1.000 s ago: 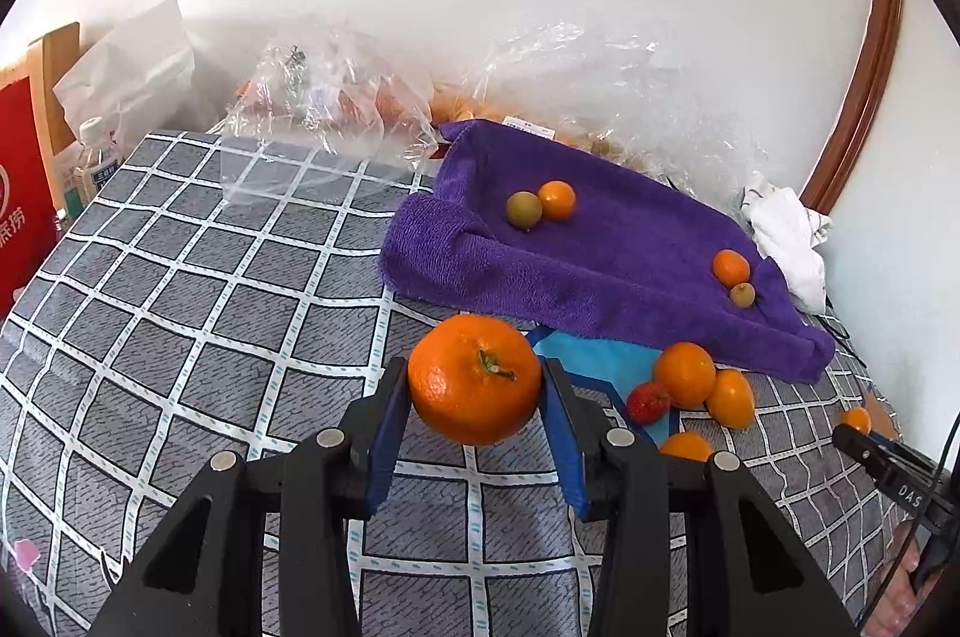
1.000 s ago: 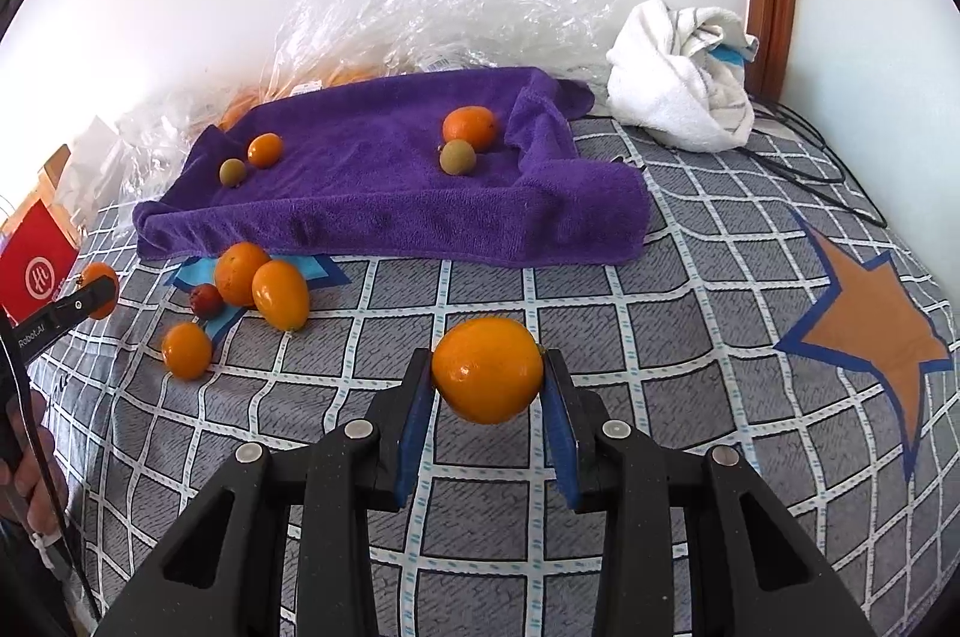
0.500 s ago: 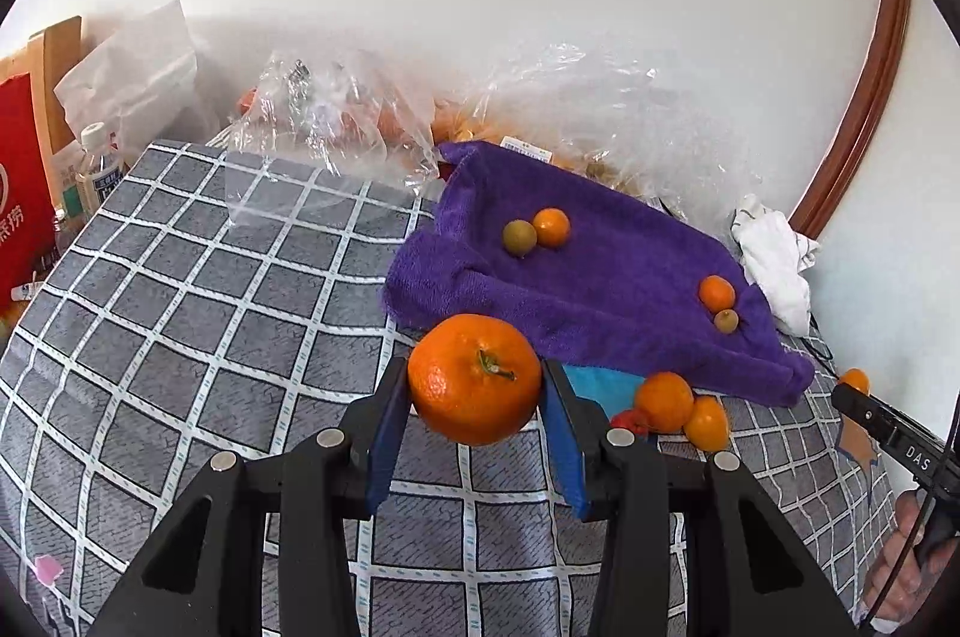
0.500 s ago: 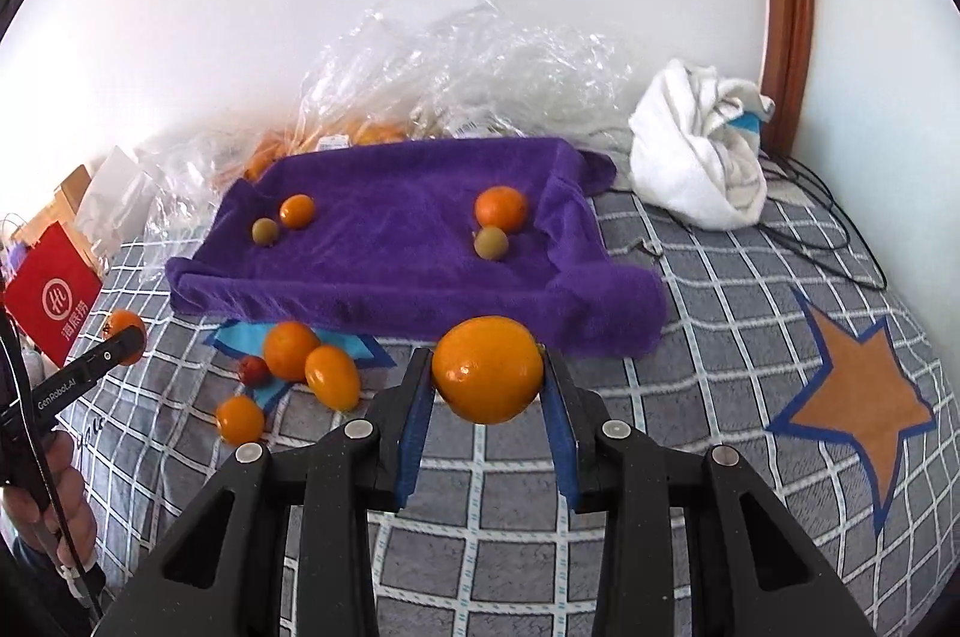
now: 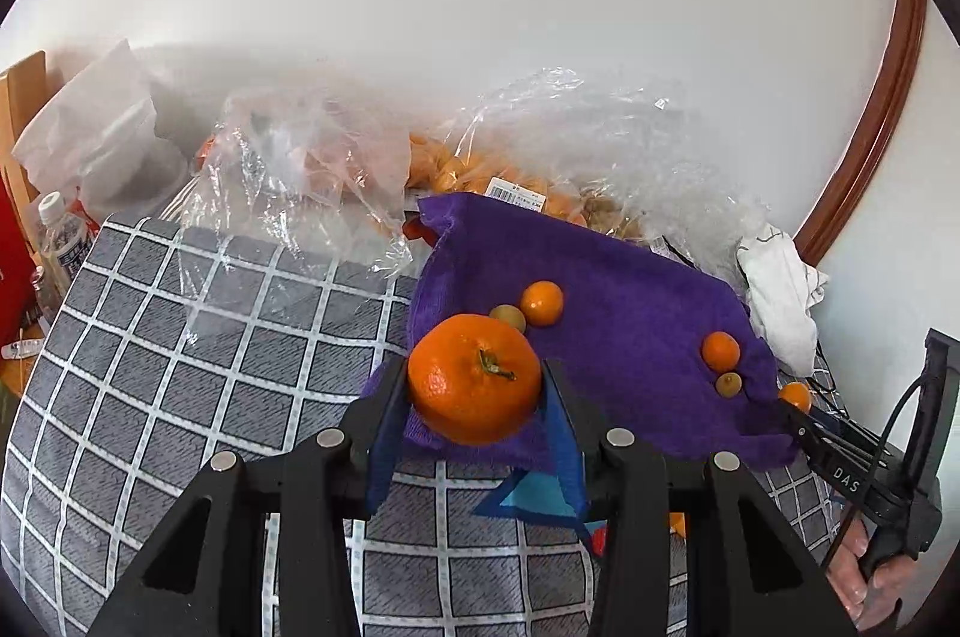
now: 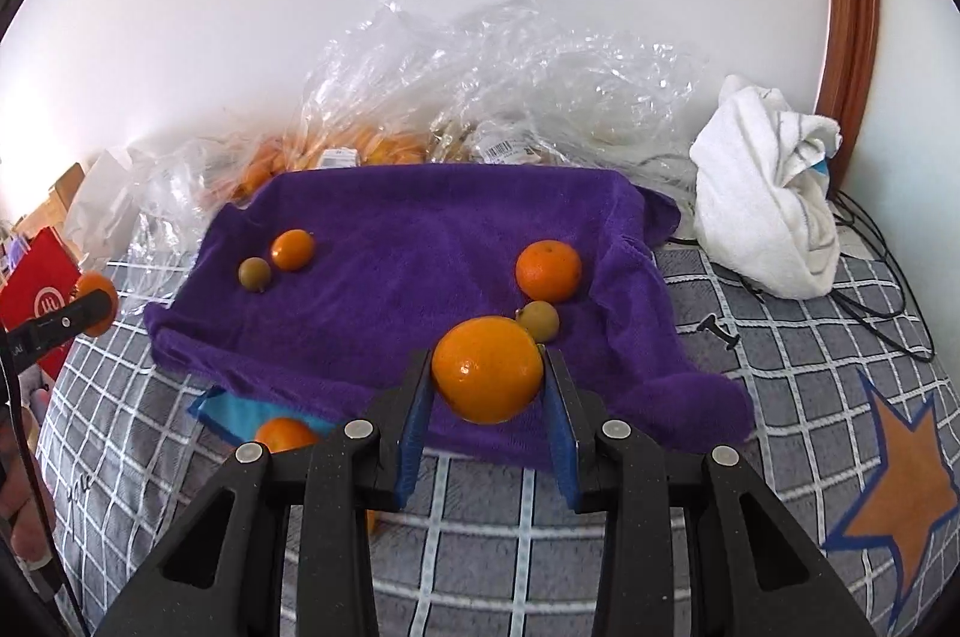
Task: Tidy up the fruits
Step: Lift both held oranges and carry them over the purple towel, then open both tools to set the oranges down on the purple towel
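Left wrist view: the left gripper (image 5: 475, 379) has its blue fingers (image 5: 384, 433) closed tight on a stemmed mandarin (image 5: 474, 378), held in the air over the near edge of the purple towel (image 5: 612, 313). Just beyond the fingers, a small orange (image 5: 541, 302) and a greenish fruit (image 5: 509, 318) touch each other on the towel; farther right lie another small orange (image 5: 720, 350) and greenish fruit (image 5: 728, 384). Right wrist view: the right gripper (image 6: 487, 370) clamps a smooth orange (image 6: 487, 370) between its fingers (image 6: 414, 427), above the towel's front fold. Just past it sit a greenish fruit (image 6: 539, 320) and an orange (image 6: 548, 270); to the left of the fingers, another pair (image 6: 292, 249) rests. Clear plastic bags (image 6: 480, 85) lie behind the towel on the checked bedspread (image 6: 780, 367).
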Available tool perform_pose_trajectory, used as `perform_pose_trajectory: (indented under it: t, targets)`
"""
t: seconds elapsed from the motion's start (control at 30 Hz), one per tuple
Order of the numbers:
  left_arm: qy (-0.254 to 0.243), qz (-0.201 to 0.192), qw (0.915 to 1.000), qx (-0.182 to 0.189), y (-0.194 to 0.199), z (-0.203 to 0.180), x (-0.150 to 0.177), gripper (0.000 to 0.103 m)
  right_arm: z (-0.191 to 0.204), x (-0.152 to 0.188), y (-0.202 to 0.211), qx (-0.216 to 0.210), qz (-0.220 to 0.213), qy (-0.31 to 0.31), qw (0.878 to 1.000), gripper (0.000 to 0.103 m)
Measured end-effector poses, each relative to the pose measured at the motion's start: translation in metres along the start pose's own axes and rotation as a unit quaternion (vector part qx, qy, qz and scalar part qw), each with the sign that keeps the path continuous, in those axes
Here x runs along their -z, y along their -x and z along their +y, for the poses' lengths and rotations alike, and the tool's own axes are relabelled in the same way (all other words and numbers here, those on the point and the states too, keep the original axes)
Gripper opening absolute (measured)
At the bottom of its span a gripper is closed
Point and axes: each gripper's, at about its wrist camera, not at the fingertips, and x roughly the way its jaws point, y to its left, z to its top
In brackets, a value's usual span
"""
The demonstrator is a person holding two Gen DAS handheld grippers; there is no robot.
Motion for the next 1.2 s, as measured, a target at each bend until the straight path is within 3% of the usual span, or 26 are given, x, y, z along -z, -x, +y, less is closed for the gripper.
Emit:
perform_pose_trajectory:
  t: [0.3, 0.47, 0.73, 1.03, 1.2]
  targets:
    - [-0.015, 0.027, 0.9994, -0.014, -0.056, -0.021, -0.014, 0.041, -0.021, -0.006, -0.042, 0.009, 0.039, -0.013, 0.999, 0.035]
    - [-0.022, 0.027, 0.9988, -0.035, -0.079, -0.025, -0.008, 0.041, -0.024, -0.003, -0.049, 0.013, 0.034, -0.003, 0.999, 0.035]
    - [-0.038, 0.01, 0.9987, -0.033, -0.08, -0.025, 0.005, 0.041, -0.024, 0.001, -0.052, 0.023, 0.016, 0.003, 1.0, 0.035]
    - [-0.059, 0.029, 0.9976, -0.023, -0.087, -0.035, 0.012, 0.041, -0.018, 0.006, -0.05, 0.024, 0.01, 0.02, 0.999, 0.035]
    - [-0.078, 0.028, 0.9957, -0.043, -0.088, -0.042, 0.015, 0.041, -0.02, 0.008, -0.049, 0.022, 0.002, 0.014, 1.0, 0.035]
